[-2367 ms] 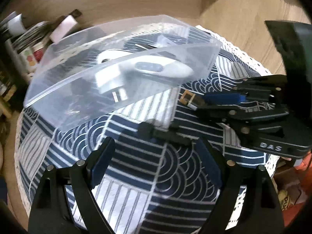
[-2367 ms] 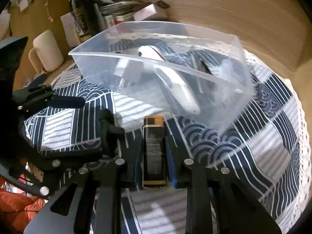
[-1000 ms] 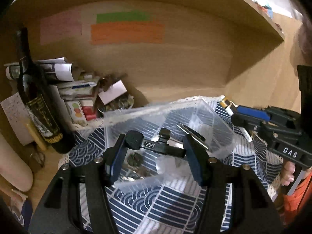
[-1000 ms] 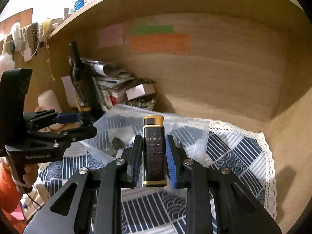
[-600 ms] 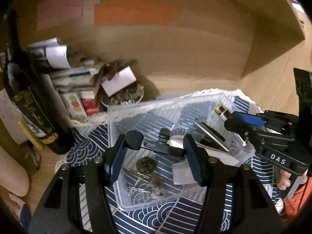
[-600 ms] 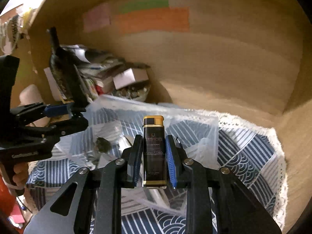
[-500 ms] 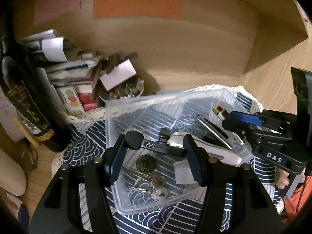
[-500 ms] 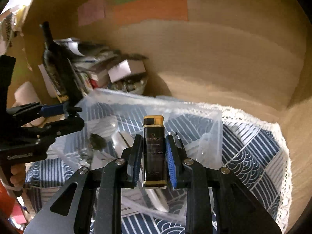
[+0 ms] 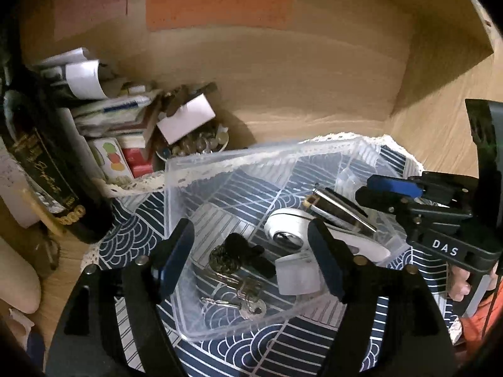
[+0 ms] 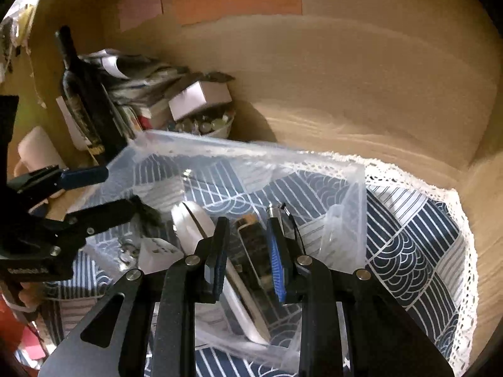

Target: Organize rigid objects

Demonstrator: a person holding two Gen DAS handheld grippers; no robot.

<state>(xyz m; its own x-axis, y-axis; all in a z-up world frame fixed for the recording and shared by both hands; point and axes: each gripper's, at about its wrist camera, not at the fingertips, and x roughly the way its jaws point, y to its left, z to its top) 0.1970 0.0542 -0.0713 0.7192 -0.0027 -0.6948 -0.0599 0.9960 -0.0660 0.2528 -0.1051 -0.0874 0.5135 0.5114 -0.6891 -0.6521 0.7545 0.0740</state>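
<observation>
A clear plastic bin [image 9: 176,207] [image 10: 358,188] sits on a blue patterned cloth. My left gripper [image 9: 251,251] is open above the bin; the black clip-like piece [image 9: 248,253] lies inside below it, by keys [image 9: 242,298], a white device [image 9: 292,232] and a white adapter [image 9: 298,275]. My right gripper [image 10: 248,251] is open over the bin's right part; the black and gold lighter [image 10: 254,248] [image 9: 339,212] lies in the bin beneath it, free of the fingers.
A dark wine bottle [image 9: 41,163] [image 10: 85,100], stacked papers and boxes [image 9: 119,125] and a bowl of small items [image 9: 195,144] crowd the back left. A wooden wall [image 9: 283,78] stands behind. The cloth's lace edge [image 10: 456,213] runs at right.
Both grippers have opened over the bin. The left let the black clip piece drop in, the right let the lighter drop in. Both cameras have tilted further down.
</observation>
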